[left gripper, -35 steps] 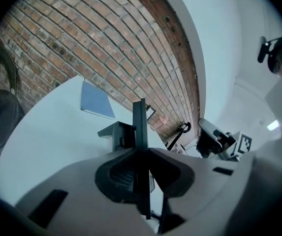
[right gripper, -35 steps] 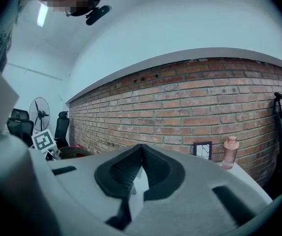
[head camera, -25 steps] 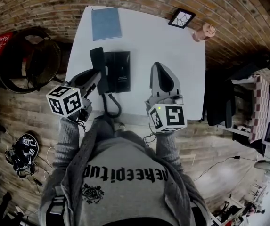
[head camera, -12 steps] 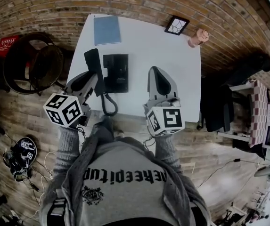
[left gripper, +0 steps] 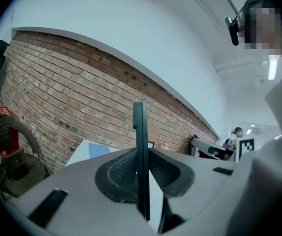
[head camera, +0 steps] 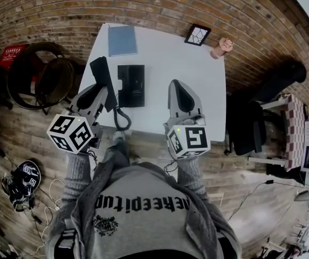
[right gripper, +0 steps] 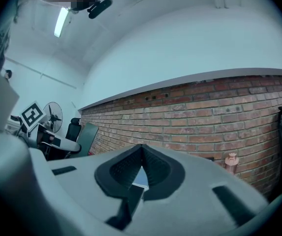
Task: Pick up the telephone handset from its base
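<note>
The main part of the task looks done. The left claw [head camera: 101,93] is closed on the black handset [head camera: 101,73], and the left gripper view shows the thin body of the handset [left gripper: 140,132] standing upright between the two pads, pressed from both sides. The handset sits in this claw, off its cradle and tilted, just to the left of the base [head camera: 131,85]. The base lies on the white desk [head camera: 165,58] between the two claws, nearer to the left one. A curled cord [head camera: 121,117] joins the handset to the base, on the near side of the left claw. What is left, I think, is only to hold the handset clear of the base (nothing else seems needed).

The right claw [head camera: 180,86] has its jaws together with nothing between them, and it takes no part.

Counted: two claws, one handset, one base, one cord. Beyond the left claw there is one blue notebook [head camera: 122,40]. Beyond the right claw there is one picture frame [head camera: 197,34] and one small pink object [head camera: 220,47].
</note>
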{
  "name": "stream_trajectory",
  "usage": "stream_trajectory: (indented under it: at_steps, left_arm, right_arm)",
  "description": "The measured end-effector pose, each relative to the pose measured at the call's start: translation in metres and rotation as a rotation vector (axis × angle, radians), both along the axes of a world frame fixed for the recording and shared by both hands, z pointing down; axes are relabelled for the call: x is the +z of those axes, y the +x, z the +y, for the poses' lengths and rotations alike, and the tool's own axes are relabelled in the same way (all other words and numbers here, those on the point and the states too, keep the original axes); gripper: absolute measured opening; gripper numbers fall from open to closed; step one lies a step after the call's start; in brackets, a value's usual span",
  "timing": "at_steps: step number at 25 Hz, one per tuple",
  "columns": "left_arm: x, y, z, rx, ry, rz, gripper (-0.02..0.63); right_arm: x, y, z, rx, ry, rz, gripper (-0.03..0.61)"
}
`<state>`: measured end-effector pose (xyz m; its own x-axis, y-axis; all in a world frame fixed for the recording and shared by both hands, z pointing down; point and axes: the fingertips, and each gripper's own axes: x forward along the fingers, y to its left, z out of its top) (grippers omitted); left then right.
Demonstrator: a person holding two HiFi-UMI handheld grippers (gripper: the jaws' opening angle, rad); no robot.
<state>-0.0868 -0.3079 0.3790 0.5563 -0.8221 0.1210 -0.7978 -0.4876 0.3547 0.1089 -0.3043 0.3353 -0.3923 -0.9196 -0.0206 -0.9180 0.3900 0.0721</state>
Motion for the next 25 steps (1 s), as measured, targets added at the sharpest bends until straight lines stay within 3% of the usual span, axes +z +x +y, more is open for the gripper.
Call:
stream_trajectory:
  at_steps: [25]
  left_arm:
    - [-0.068,-0.006,0.07,-0.172,0.224,-0.158,0.067]
  right_arm:
    - [-0.035,0.014,0.068,-0.002,0.083,0.013,0.003]
